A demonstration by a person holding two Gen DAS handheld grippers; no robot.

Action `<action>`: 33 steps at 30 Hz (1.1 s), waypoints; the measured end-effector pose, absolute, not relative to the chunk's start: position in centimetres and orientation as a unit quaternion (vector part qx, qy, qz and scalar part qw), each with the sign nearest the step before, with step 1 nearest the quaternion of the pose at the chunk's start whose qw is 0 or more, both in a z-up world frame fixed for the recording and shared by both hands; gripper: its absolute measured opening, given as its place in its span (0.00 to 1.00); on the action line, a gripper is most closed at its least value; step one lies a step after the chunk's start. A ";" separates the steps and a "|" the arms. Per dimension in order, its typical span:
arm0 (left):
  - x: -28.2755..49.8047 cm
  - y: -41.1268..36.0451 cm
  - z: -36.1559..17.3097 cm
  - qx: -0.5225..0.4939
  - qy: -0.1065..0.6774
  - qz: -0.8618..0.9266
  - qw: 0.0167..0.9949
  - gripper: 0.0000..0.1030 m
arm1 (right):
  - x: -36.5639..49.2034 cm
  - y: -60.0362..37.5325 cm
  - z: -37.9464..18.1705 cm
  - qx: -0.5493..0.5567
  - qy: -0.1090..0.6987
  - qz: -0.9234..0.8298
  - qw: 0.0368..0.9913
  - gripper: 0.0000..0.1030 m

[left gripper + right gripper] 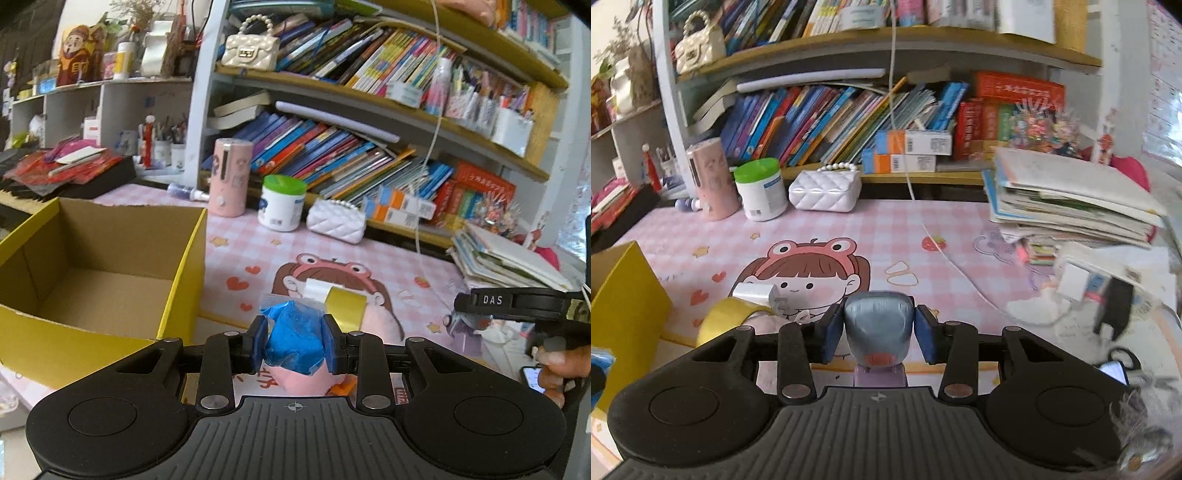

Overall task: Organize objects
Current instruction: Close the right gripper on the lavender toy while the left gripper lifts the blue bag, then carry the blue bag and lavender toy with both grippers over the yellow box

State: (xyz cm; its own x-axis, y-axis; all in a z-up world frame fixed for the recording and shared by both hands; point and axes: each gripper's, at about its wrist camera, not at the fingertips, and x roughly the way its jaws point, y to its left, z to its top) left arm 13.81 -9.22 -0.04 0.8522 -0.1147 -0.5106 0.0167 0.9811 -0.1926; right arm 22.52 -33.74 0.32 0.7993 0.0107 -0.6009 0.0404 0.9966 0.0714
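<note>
Sitting between jaws: blue packet

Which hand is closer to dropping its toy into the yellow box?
Left. The left gripper already holds the blue packet right beside the yellow box; the right gripper, holding the grey figurine, is farther away.

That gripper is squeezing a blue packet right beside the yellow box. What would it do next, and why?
Probably swing left over the cardboard box and let go. The left gripper is shut on the blue packet, which is held just right of the open box, and nothing shows on the visible part of the box floor.
</note>
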 end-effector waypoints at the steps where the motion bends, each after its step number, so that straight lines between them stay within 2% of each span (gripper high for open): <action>1: 13.6 -9.0 0.0 -0.092 0.268 -0.039 0.958 0.28 | 21.8 -33.5 0.5 0.042 0.316 -0.009 0.948 0.38; 15: 8.2 0.5 0.9 -0.113 0.248 -0.014 0.962 0.28 | 12.4 -20.5 2.7 0.000 0.293 0.089 0.952 0.38; 24: 4.4 6.2 0.3 -0.114 0.262 0.013 0.958 0.28 | 6.9 -12.1 1.6 -0.035 0.314 0.148 0.937 0.38; 33: 0.8 10.3 0.1 -0.098 0.263 0.025 0.959 0.28 | 3.5 -7.8 0.3 -0.019 0.333 0.158 0.929 0.38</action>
